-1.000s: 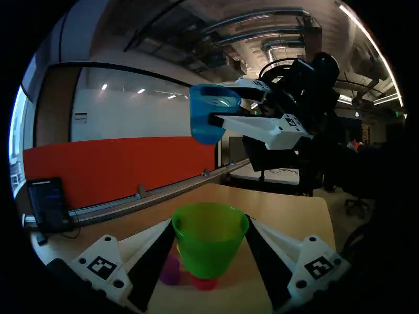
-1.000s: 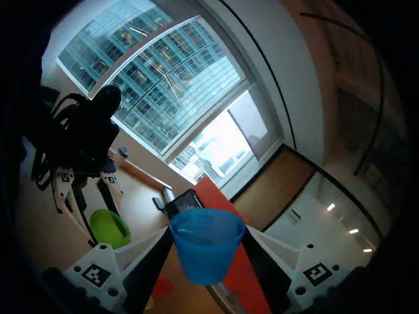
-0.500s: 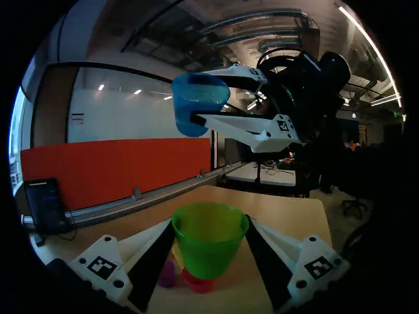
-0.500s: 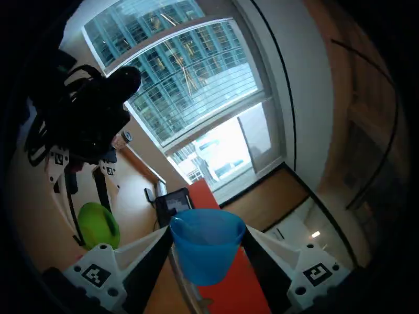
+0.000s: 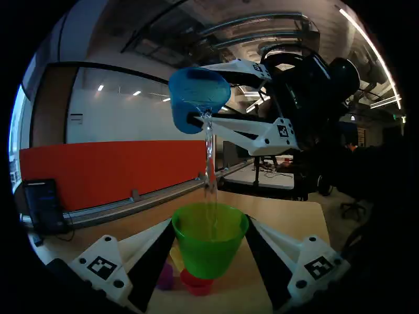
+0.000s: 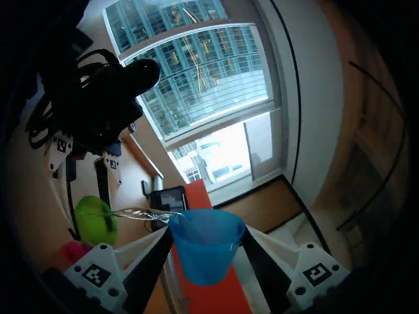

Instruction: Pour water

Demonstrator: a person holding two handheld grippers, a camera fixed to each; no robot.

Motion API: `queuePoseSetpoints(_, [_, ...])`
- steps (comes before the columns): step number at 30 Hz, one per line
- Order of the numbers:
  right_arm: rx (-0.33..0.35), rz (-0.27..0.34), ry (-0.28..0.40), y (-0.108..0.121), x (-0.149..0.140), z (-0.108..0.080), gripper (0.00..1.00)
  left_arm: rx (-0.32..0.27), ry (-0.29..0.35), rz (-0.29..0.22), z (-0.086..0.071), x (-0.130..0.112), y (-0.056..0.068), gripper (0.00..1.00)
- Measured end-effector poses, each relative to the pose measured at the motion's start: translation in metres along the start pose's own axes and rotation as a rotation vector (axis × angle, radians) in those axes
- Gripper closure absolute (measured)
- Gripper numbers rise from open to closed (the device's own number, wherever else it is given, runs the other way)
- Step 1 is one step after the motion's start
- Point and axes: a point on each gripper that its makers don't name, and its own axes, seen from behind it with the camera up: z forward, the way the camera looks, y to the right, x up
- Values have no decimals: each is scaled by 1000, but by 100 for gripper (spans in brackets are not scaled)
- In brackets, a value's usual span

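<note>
Right gripper [image 6: 207, 236] fingers clamped on tilted blue cup [image 6: 205, 259]. Water stream [image 5: 209, 162] falls from its lip into green cup [image 5: 210, 248], gripped between left gripper [image 5: 209, 226] fingers over bench [image 5: 285, 209].

No legible text, labels or numbers.

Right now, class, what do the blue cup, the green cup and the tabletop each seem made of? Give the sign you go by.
Blue cup: probably plastic, smooth and translucent; light glows through its thin wall.
Green cup: probably the same plastic, glossy; its wall glows too.
Tabletop: wood or wood-look laminate, matt tan; too dim to tell which.
</note>
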Motion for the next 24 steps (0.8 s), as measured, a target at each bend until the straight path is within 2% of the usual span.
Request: queuePoseSetpoints(24, [-50,-154,-9,18,1,0,9,4,2,-1,-1,0,-1,11])
